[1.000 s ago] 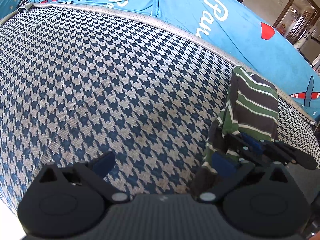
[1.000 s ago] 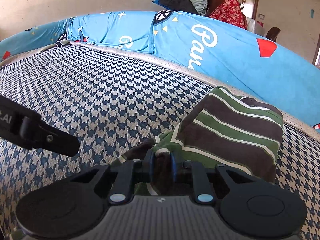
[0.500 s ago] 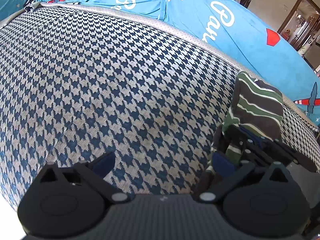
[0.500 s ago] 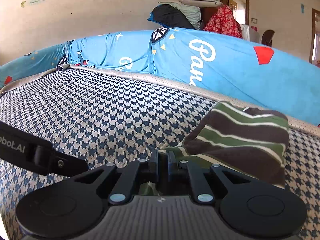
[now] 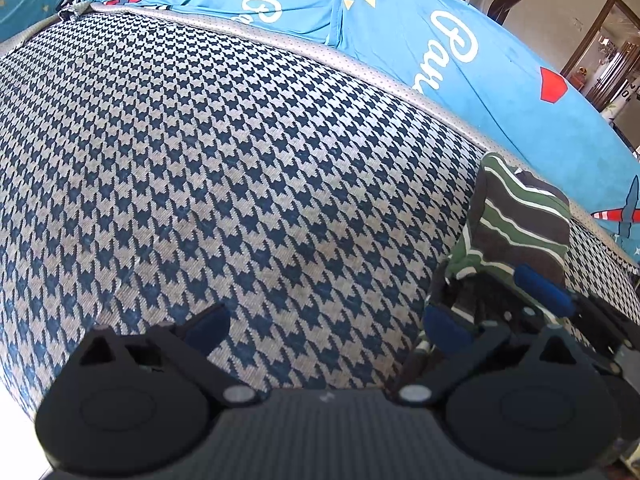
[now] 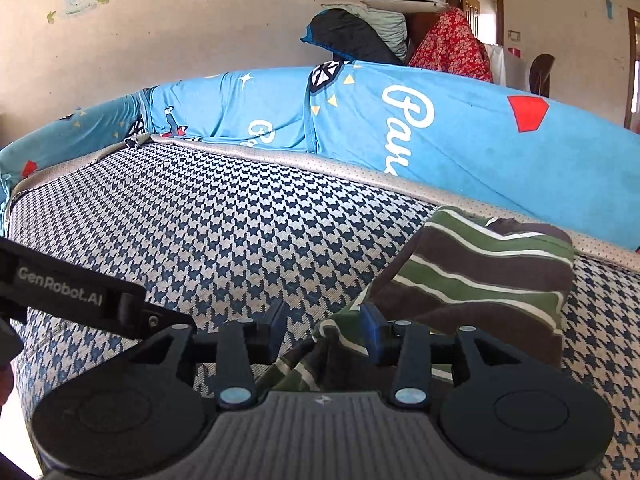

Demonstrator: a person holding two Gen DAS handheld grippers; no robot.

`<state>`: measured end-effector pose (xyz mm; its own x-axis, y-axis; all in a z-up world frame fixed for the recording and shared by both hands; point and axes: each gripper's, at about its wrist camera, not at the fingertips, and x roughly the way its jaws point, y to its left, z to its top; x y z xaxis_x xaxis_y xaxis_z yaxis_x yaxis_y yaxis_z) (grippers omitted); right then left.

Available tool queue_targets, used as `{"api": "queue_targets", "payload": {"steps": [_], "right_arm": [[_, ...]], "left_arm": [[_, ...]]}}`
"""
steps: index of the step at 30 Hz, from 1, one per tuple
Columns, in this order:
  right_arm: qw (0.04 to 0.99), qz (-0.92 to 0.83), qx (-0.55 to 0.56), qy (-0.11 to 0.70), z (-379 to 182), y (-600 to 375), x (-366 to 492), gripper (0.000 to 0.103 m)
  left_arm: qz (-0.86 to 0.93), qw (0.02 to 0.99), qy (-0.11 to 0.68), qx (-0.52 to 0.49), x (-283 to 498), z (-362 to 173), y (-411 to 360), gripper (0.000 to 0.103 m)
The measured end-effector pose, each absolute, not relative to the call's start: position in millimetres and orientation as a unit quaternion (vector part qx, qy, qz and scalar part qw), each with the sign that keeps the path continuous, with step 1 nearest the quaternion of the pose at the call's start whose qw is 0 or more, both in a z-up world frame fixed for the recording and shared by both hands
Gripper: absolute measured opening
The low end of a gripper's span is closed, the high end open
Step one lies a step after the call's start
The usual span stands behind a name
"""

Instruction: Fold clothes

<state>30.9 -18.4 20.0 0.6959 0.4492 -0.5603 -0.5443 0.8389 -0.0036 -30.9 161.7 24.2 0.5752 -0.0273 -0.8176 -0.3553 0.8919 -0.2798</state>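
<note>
Houndstooth sofa seat (image 6: pixel 224 216): my right gripper (image 6: pixel 324 330) has just spread off the folded striped shirt (image 6: pixel 488 276), its corner loose between the jaws; my left gripper (image 5: pixel 324 324) gapes empty. Folding looks nearly finished.

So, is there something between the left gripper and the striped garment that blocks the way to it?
Nothing visible blocks it. The left gripper is open over bare houndstooth cushion. The striped garment lies to its right, with only the right gripper beside it, its jaws just opened with cloth loose between them.
</note>
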Motion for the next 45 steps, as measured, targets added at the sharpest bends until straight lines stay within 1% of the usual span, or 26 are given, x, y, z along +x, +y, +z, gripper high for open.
{"api": "queue_targets", "payload": {"steps": [2,9,16,20,24,27,31,39,40,41,42,43,44,45], "right_arm": [[0.92,0.26,-0.092,0.28,24,-25,25,0.051],[0.914,0.243,-0.085,0.314,27,-51,6,0.051],[0.893,0.297,-0.154,0.302,15,-40,-40,0.05],[0.878,0.323,-0.185,0.3,2,-30,-53,0.05],[0.877,0.329,-0.154,0.315,-2,-32,-49,0.05],[0.871,0.351,-0.15,0.309,-4,-28,-54,0.05],[0.852,0.375,-0.138,0.338,-17,-18,-59,0.052],[0.827,0.434,-0.153,0.323,-20,-4,-87,0.052],[0.824,0.438,-0.154,0.324,-20,-4,-89,0.053],[0.82,0.445,-0.157,0.324,-21,-3,-92,0.06],[0.815,0.453,-0.165,0.322,-21,-1,-96,0.063],[0.809,0.461,-0.172,0.32,-22,0,-100,0.07],[0.806,0.466,-0.184,0.315,-24,2,-105,0.074],[0.806,0.465,-0.199,0.306,-26,4,-110,0.075]], "left_arm": [[0.092,0.863,0.448,-0.215,-31,25,161,0.103],[0.088,0.865,0.448,-0.207,-29,26,153,0.103],[0.083,0.864,0.451,-0.21,-28,25,148,0.103],[0.078,0.865,0.451,-0.206,-26,25,144,0.103],[0.077,0.865,0.454,-0.201,-24,24,142,0.103],[0.079,0.864,0.455,-0.202,-25,23,145,0.103],[0.082,0.861,0.457,-0.206,-25,21,148,0.103],[0.085,0.86,0.46,-0.205,-25,20,147,0.103],[0.085,0.86,0.461,-0.204,-25,20,147,0.103],[0.085,0.859,0.461,-0.203,-24,19,146,0.103],[0.085,0.859,0.462,-0.202,-24,19,145,0.103],[0.084,0.86,0.462,-0.2,-24,19,145,0.103],[0.083,0.86,0.462,-0.2,-24,18,144,0.103],[0.08,0.861,0.462,-0.2,-24,18,143,0.103]]}}
